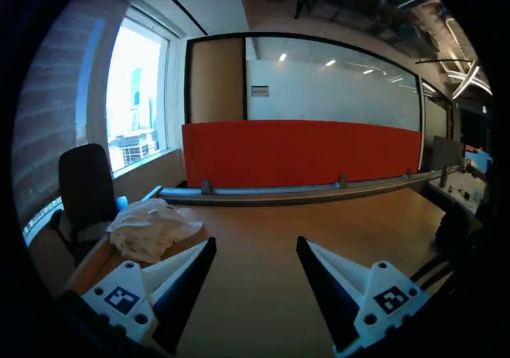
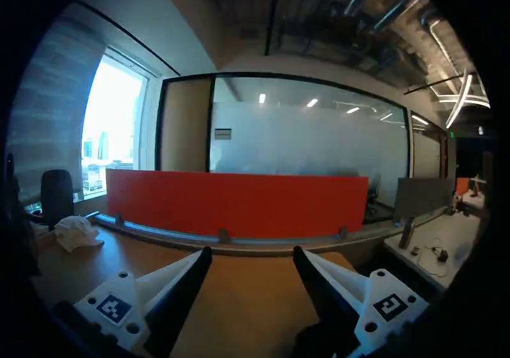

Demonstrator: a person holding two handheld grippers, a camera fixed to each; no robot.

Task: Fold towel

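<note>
A wooden office table (image 1: 268, 294) fills the foreground. Over its bare wood the left hand-held gripper (image 1: 255, 239) hovers with fingers spread wide, holding nothing. The right hand-held gripper (image 2: 252, 250) is likewise spread and empty. The towel (image 1: 152, 227), a crumpled white heap with no clear long axis, lies at the table's left edge, near the left hand-held gripper and well apart from the right, so the left looks better placed to reach it. Beyond stand a black chair (image 1: 86, 186) and a red divider (image 1: 299, 153).

Left gripper (image 1: 256, 238), right gripper (image 2: 252, 248), white, black-lined (square-tagged)
</note>
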